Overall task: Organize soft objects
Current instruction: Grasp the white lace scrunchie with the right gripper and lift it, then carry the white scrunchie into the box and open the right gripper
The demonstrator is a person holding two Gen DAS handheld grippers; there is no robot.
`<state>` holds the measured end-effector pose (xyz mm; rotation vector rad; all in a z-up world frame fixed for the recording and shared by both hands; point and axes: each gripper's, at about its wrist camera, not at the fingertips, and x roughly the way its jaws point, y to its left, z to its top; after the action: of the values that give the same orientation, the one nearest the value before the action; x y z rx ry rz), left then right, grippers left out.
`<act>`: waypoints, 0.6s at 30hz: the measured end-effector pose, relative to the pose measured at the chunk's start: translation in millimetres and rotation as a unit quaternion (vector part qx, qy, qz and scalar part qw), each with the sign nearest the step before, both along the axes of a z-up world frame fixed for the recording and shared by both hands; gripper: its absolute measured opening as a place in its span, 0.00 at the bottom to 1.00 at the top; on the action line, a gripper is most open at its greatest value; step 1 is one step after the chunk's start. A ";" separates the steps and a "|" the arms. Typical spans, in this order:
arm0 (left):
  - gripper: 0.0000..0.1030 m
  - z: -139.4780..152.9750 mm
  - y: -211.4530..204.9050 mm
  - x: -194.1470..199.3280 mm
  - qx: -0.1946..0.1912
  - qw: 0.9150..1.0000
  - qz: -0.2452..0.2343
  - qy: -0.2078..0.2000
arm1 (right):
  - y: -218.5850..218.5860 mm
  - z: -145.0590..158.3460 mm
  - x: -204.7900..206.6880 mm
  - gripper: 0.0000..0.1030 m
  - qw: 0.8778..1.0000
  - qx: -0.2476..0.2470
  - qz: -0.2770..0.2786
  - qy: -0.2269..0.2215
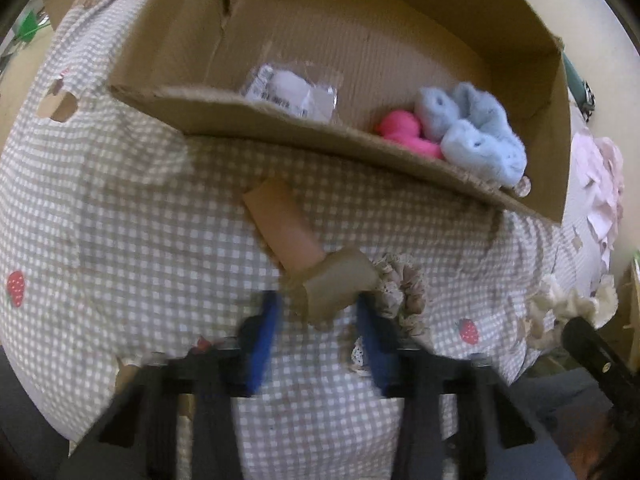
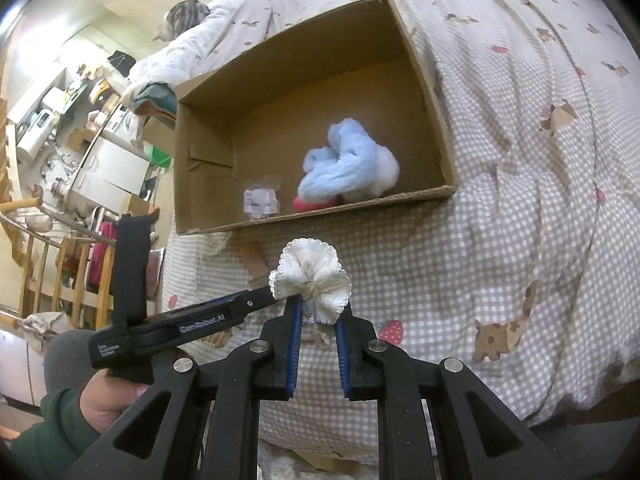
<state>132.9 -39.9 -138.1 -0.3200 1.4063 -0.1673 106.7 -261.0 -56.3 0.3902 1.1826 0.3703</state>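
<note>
The right gripper (image 2: 318, 312) had its blue-padded fingers (image 2: 295, 320) closed part-way around a cream, scallop-edged ruffled fabric scrunchie (image 2: 310, 276), pinching its lower gathers while the frilly rosette stood up just past the fingertips. Beyond that gripper, further up the grey-and-white checked bedspread with strawberry and dog prints (image 2: 500, 240), lay an open brown cardboard box (image 2: 424, 80). Inside it, against the near wall, sat a fluffy pale-blue plush piece (image 2: 352, 160) resting on a bright pink soft toy (image 2: 316, 203), with a small clear plastic packet bearing a white label (image 2: 260, 200) to their left.

The left gripper (image 1: 318, 312) appeared blurred; its blue fingers (image 1: 264, 340) stood apart with a folded brown cardboard strip (image 1: 316, 268) between their tips, though whether they actually gripped it could not be told. Just to the right of that gripper, a beige lace-trimmed ruffled scrunchie (image 1: 404, 296) lay on the bedspread. The box stood ahead of it, showing the same blue plush, pink toy and packet.
</note>
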 end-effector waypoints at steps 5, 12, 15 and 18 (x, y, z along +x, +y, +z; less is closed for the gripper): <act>0.06 10.4 -7.6 -6.9 -0.004 1.000 -0.022 -0.009 | -2.2 1.0 -0.5 0.17 1.000 -0.004 -0.004 0.003; 0.05 41.3 14.5 -32.4 -0.016 0.999 -0.020 -0.026 | 0.3 2.0 2.4 0.17 1.000 -0.003 -0.006 0.000; 0.05 59.4 21.0 -46.8 -0.010 0.999 -0.019 -0.049 | 2.3 2.8 2.8 0.17 1.000 -0.003 -0.004 -0.002; 0.05 75.1 26.8 -57.9 -0.006 0.997 -0.014 -0.071 | 4.1 4.5 1.6 0.17 1.000 -0.004 0.000 -0.004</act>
<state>75.0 -13.1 -63.0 -0.2919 1.2706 -0.2175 108.3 -256.9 -51.7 0.3820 1.1759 0.3661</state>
